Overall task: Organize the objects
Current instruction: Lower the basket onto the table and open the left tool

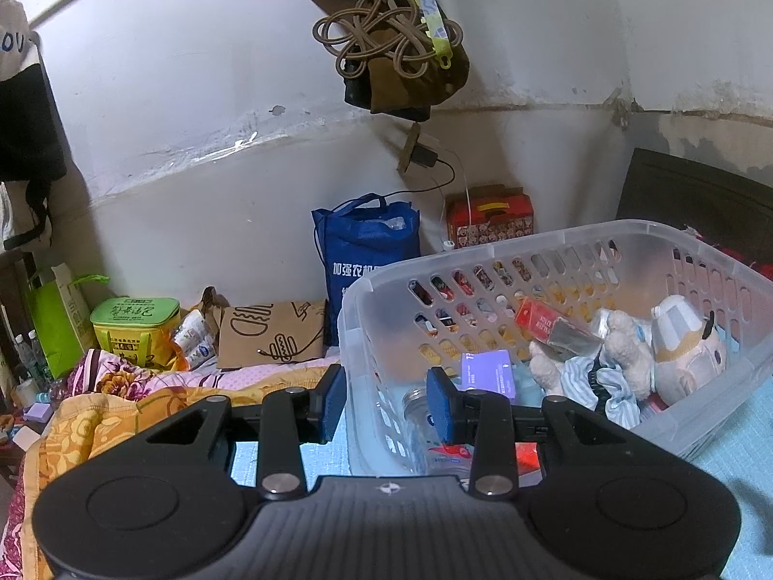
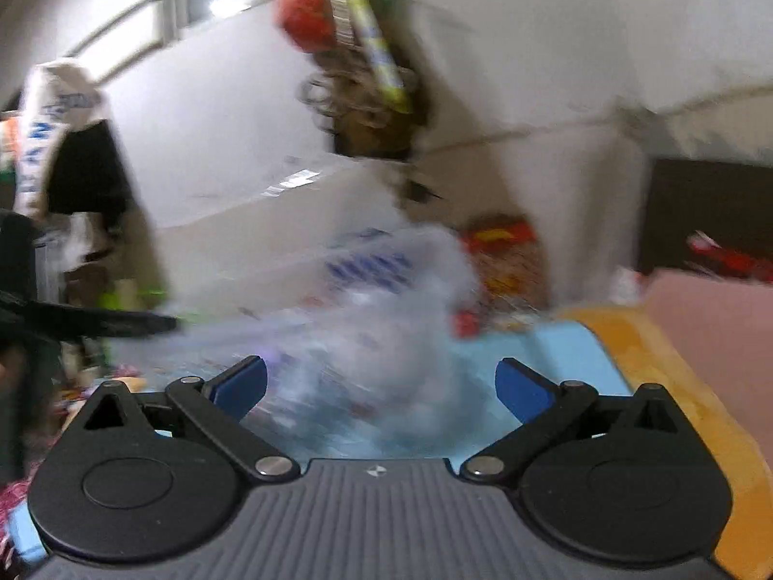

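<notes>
A light blue mat [image 1: 724, 440] covers the bed, with an orange floral quilt [image 1: 87, 415] bunched up on its left side and a scuffed white wall behind.

Nearest, the left gripper [image 1: 386, 398] straddles the near corner of a clear plastic basket [image 1: 546, 241]: one blue pad sits outside the wall, the other inside, the jaws drawn in on the rim so that it seems pinched, though I can't quite see both pads touching.

Inside the basket, a glass jar [image 1: 416, 403] lies just past the inner pad, with a purple box [image 1: 485, 369] beyond it. Farther right are a cream teddy bear [image 1: 623, 343], a red packet [image 1: 536, 321] and a plush toy aeroplane [image 1: 686, 348].

The right gripper [image 2: 381, 386] has its jaws spread wide and holds nothing. Its view is badly smeared; the basket is only a pale blur ahead.

Against the wall stand a brown paper bag [image 1: 273, 333], a green box [image 1: 135, 324], a blue tote bag [image 1: 367, 246] and a red carton [image 1: 490, 215]. Coiled cord [image 1: 381, 38] hangs above.
</notes>
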